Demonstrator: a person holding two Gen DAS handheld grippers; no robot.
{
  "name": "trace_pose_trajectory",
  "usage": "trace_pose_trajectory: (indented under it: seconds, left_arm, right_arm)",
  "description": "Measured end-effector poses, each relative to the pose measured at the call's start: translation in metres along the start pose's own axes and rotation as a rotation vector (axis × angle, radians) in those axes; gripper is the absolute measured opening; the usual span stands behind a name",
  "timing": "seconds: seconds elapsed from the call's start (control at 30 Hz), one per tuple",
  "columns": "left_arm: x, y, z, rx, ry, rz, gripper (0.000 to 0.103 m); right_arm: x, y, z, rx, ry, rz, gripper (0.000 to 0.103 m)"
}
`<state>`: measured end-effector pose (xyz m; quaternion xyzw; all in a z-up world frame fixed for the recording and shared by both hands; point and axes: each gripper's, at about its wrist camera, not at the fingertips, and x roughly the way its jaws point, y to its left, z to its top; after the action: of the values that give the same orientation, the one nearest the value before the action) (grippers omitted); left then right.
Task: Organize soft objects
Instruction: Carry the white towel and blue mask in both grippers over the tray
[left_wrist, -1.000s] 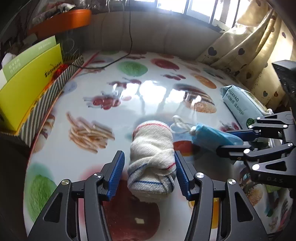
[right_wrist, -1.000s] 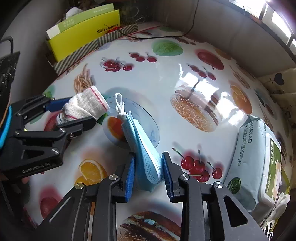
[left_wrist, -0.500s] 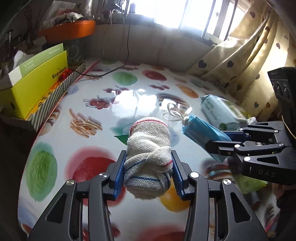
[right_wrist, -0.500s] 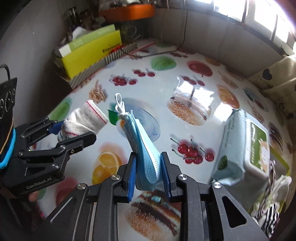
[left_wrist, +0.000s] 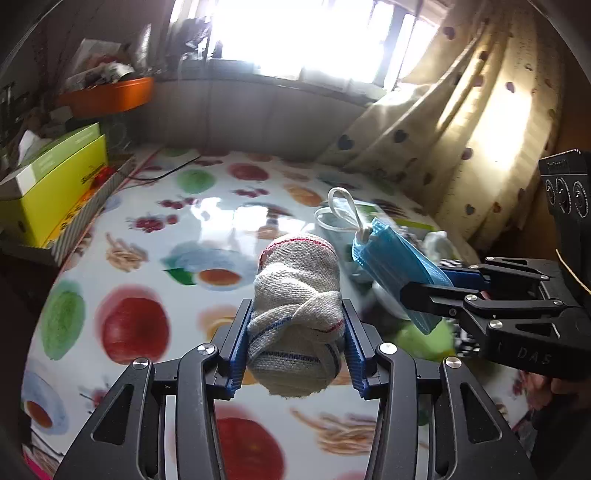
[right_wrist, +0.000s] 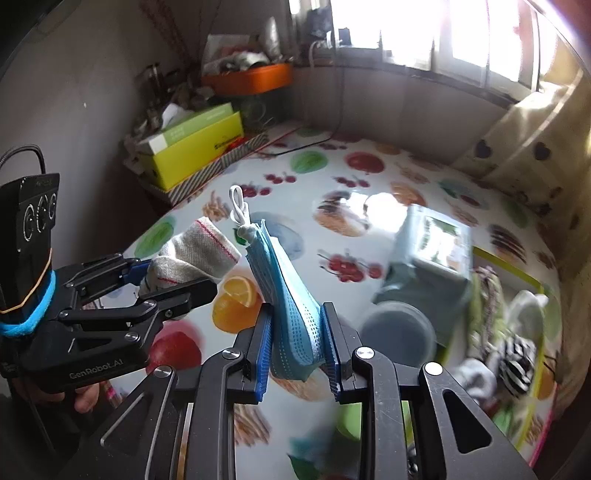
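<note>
A rolled white cloth (left_wrist: 299, 280) with red and blue stripes hangs above the fruit-printed table (left_wrist: 147, 258); my left gripper (left_wrist: 295, 310) is shut on it, both blue pads pressing its sides. The right wrist view shows that cloth (right_wrist: 195, 254) in the left gripper (right_wrist: 177, 275) at the left. My right gripper (right_wrist: 296, 314) is shut on a folded blue face mask (right_wrist: 291, 302), whose white ear loop sticks up. From the left wrist view, the mask (left_wrist: 391, 266) and right gripper (left_wrist: 424, 284) are close on the right.
A pack of wet wipes (right_wrist: 436, 247) and a round grey container (right_wrist: 399, 332) lie on the table's right side. Beside them a yellow-rimmed tray (right_wrist: 535, 284) holds several soft items. A yellow-green box (right_wrist: 195, 147) stands at the back left, and a curtain (left_wrist: 461, 129) hangs at the right.
The left jaws closed onto the rolled cloth, which lay between them on the table. Both grippers then rose with cloth and mask, and the table has dropped away below.
</note>
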<state>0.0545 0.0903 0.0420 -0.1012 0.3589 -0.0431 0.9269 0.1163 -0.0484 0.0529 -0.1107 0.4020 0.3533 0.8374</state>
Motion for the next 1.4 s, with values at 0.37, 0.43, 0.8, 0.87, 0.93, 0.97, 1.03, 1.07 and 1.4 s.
trace_pose_trajectory:
  seconds: [0.37, 0.43, 0.8, 0.87, 0.93, 0.97, 1.03, 1.07, 1.4]
  left_arm:
    - [-0.002, -0.049, 0.004, 0.065, -0.004, -0.05, 0.046]
    - [-0.001, -0.055, 0.005, 0.073, -0.005, -0.058, 0.046]
    - [0.005, -0.09, 0.017, 0.131, -0.013, -0.1, 0.046]
    - [0.007, -0.095, 0.019, 0.138, -0.015, -0.107, 0.046]
    - [0.01, -0.1, 0.02, 0.145, -0.016, -0.115, 0.046]
    - [0.011, -0.102, 0.021, 0.146, -0.015, -0.118, 0.046]
    - [0.013, -0.106, 0.022, 0.153, -0.014, -0.125, 0.046]
    - [0.015, -0.109, 0.023, 0.157, -0.013, -0.128, 0.046]
    - [0.03, -0.131, 0.026, 0.188, 0.003, -0.154, 0.046]
  right_arm:
    - [-0.043, -0.035, -0.028, 0.063, -0.06, -0.034, 0.024]
    - [-0.047, -0.042, -0.031, 0.073, -0.066, -0.042, 0.024]
    - [-0.075, -0.083, -0.043, 0.152, -0.114, -0.108, 0.024]
    - [-0.079, -0.093, -0.047, 0.172, -0.118, -0.123, 0.024]
    - [-0.082, -0.101, -0.05, 0.186, -0.121, -0.137, 0.024]
    - [-0.084, -0.106, -0.051, 0.193, -0.124, -0.144, 0.024]
    - [-0.088, -0.115, -0.055, 0.213, -0.13, -0.159, 0.024]
    - [-0.089, -0.12, -0.056, 0.221, -0.131, -0.164, 0.024]
    - [-0.093, -0.163, -0.081, 0.316, -0.12, -0.215, 0.024]
